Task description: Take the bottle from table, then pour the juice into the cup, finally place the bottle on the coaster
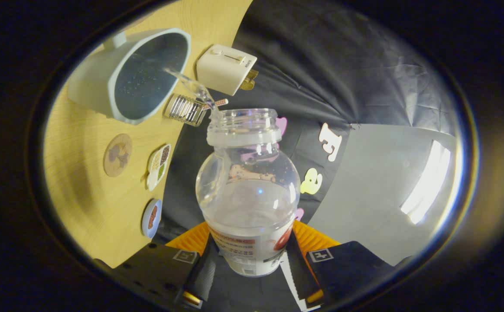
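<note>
My gripper (250, 260) is shut on a clear plastic bottle (247, 190), both fingers pressing its labelled lower body. The bottle has no cap and is tipped sideways toward the table. A thin clear stream (191, 84) runs from its mouth into a pale blue cup (134, 73) with a dark inside, which stands on the wooden table (87, 203) beyond the bottle's mouth. A round brown coaster (118, 154) lies on the table beside the cup, apart from it.
A white toaster (225, 68) stands past the cup near the table's back edge. A ribbed glass dish (185, 109) sits between cup and bottle mouth. A divided snack plate (158, 167) and a small blue dish (152, 218) lie near the table edge.
</note>
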Demonstrator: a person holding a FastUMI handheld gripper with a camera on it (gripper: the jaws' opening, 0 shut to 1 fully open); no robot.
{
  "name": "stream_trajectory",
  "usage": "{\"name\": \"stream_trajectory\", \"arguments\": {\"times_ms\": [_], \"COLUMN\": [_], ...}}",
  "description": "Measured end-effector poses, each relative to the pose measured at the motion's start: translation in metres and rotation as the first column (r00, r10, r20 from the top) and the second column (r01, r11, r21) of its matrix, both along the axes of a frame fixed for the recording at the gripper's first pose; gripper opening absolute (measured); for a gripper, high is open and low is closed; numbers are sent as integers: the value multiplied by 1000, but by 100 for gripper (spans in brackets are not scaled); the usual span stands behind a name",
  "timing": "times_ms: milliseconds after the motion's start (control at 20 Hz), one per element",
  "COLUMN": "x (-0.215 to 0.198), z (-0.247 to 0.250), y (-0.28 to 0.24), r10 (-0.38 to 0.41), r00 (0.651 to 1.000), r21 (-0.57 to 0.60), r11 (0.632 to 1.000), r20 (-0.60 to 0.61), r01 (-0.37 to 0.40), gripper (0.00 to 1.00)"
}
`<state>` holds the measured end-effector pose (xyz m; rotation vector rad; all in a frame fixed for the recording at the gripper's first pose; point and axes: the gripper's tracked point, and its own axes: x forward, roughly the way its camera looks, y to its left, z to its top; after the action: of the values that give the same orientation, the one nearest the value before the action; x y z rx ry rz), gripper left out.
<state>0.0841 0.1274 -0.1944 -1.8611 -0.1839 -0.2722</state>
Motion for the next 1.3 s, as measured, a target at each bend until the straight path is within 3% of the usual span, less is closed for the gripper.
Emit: {"name": "stream_trajectory", "arguments": {"times_ms": [750,1300], "x": [-7,-11], "z": [18,16], "y": [27,37], "r10": [67,105], "r00": [997,992], "r21": [-145,-187], "r11": [988,978], "r20": [49,67], "r01": [-60,-91], "gripper": [77,78]}}
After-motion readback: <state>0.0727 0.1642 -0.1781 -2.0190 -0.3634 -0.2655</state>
